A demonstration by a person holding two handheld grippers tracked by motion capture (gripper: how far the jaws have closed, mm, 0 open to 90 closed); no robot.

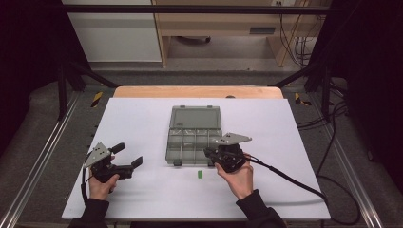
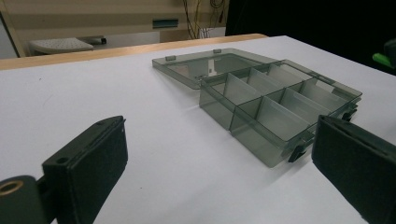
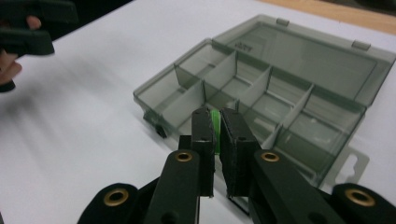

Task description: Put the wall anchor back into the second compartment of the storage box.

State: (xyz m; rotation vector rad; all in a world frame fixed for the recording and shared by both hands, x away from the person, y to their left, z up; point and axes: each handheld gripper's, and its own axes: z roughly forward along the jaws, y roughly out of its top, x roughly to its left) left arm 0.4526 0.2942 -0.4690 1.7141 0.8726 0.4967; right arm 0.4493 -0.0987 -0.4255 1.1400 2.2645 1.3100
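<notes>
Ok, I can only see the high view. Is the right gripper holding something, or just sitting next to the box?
Observer: It's holding something. In the right gripper view, the right gripper has a small green piece pinched between its jaws.
Operator: And is there stuff inside the box?
Observer: The box looks empty. Up close, the compartments I can see through its clear walls have nothing in them.
</notes>
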